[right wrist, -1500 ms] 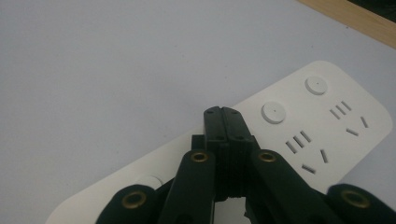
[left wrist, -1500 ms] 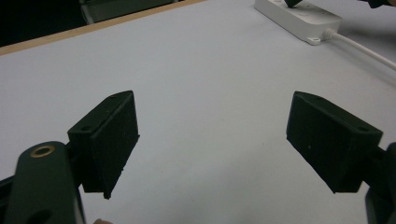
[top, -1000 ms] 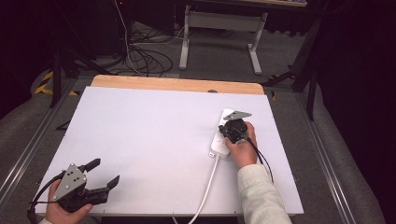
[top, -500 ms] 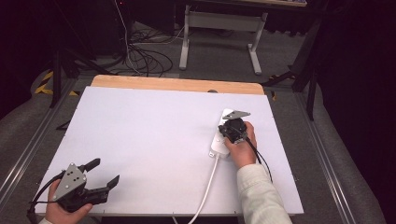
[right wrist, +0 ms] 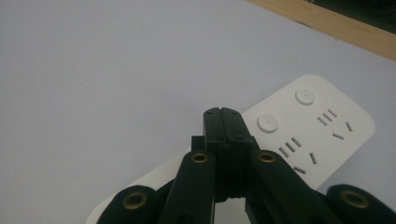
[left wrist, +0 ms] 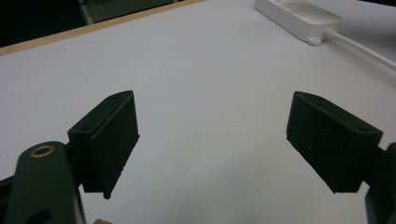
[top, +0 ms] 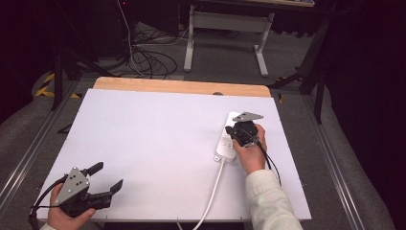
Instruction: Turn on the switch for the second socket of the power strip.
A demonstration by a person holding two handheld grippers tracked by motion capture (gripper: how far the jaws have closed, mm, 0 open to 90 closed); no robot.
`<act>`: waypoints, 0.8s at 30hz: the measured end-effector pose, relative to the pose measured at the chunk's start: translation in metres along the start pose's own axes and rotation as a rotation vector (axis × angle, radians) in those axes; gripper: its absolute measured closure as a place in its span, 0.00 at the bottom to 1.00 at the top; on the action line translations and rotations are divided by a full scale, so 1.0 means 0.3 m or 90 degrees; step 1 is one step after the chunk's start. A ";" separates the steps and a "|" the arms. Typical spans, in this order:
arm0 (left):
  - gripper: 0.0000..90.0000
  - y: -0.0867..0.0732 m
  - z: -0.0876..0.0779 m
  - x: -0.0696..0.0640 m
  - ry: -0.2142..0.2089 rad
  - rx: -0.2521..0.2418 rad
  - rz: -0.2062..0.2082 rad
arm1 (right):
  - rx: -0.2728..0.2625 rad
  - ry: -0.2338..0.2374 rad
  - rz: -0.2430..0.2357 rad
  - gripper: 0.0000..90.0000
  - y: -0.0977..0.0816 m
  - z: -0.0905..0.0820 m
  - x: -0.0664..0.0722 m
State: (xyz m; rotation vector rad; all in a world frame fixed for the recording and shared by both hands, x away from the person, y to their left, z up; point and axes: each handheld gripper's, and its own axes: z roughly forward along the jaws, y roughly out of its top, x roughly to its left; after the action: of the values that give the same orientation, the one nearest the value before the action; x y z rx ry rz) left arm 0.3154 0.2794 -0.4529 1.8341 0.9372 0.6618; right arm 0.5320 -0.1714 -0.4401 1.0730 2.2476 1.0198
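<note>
Two grippers are in our hands at a white tabletop (top: 158, 143) whose far edge shows a strip of bare wood. We hold the left gripper (top: 106, 178) at the near left corner, its jaws spread wide with nothing between them; in the left gripper view the two black pads (left wrist: 112, 140) stand well apart over bare white surface. We hold the right gripper (top: 238, 132) toward the right edge of the tabletop, about midway between near and far edges, directly above a white power strip (top: 226, 146). In the right gripper view its jaws are pressed together with nothing pinched between them, tips poised over the strip's upper face just beside a round button (right wrist: 270, 122); we cannot tell whether the tips touch the strip. The power strip lies flat, its long side running roughly from near to far, and its white cord (top: 210, 194) trails off the near edge of the tabletop. Our right hand (top: 251, 152) wraps the gripper's handle, a pale sleeve (top: 266, 201) behind it.
</note>
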 end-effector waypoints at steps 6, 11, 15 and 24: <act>0.19 0.002 0.004 0.001 0.000 0.002 0.006 | -0.016 0.010 0.000 1.00 0.010 -0.031 0.017; 0.19 0.002 0.006 0.001 -0.002 0.001 0.002 | -0.026 0.011 -0.002 1.00 0.017 -0.056 0.022; 0.19 0.002 0.006 0.000 -0.002 0.002 0.003 | -0.029 0.014 -0.004 1.00 0.021 -0.065 0.027; 0.19 0.002 0.008 0.002 0.000 0.003 0.005 | -0.052 0.020 -0.008 1.00 0.026 -0.101 0.035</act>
State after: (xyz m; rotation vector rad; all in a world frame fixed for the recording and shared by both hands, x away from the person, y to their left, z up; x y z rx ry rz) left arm 0.3177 0.2785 -0.4532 1.8437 0.9328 0.6657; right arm 0.5095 -0.1727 -0.4158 1.0140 2.2148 1.1200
